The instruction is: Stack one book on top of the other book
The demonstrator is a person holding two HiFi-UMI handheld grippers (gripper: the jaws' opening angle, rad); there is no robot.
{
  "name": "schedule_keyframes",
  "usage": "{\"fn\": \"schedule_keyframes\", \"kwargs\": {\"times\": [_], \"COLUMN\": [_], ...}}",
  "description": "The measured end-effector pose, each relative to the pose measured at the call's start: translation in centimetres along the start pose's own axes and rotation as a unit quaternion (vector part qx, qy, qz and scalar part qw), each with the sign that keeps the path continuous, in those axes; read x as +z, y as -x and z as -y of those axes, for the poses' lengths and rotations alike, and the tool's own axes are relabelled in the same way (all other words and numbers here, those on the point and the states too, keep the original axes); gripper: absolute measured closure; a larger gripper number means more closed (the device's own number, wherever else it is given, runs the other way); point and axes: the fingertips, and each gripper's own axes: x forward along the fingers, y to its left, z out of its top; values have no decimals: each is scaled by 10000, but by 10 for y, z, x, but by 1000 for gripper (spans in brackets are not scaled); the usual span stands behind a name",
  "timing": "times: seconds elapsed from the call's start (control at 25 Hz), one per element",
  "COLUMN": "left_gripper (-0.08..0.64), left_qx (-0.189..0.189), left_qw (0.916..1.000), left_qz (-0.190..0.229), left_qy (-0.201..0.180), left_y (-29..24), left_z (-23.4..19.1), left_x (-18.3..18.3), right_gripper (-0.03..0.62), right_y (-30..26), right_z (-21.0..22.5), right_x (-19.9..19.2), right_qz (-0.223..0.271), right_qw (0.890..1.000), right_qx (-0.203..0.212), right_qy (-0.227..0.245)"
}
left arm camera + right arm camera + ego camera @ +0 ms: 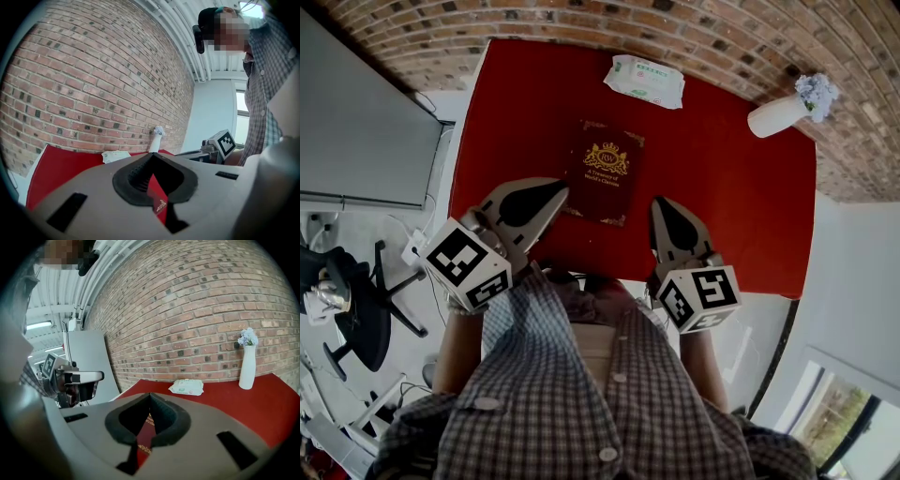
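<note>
Book (605, 173): dark red cover with a gold crest, flat on the table (731, 206). It lies just ahead of both tools and between their lines, nearer the left tool's tip. Only one cover shows from above. A darker edge runs along its near side and may be a second book underneath; cannot tell.

Left tool (551, 194): jaws closed together, holding nothing, tip just short of the book's near left corner. Right tool (664, 208): also closed and empty, just off the book's near right side. In each gripper view the red cover shows only through the gap behind the pads, beyond the tool and not gripped.

Step, as I judge it: no carry in hand, both tools parked at the near edge of the table. Either the stack is already made or nothing is begun. If a book is still to be lifted, the next move calls for opening the jaws and coming in low at a cover edge, since the book lies flat.

Beyond the tools: pack of wipes (645, 81) past the book, white vase (778, 114) with pale flowers far ahead of the right tool. The table is red and abuts a brick wall (581, 19). Grey panel (356, 122) and office chair (356, 309) are out past the left tool, and a window (834, 412) sits behind the right tool.
</note>
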Motion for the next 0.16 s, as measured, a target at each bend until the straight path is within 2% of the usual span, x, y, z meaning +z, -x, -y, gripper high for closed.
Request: {"fn": "schedule_keyframes", "kwargs": {"times": [0.16], "left_gripper": [552], "left_qx": [20], "left_qw": [10000], "left_qz": [-2], "left_qy": [28], "left_y": [2], "left_z": [0], "left_x": [-2], "right_gripper": [584], "right_y": [-2], "right_z": [-2], "right_x": [-5], "right_qz": [-83], "right_qw": [9999], "right_qx": [64], "right_qy": [-1]}}
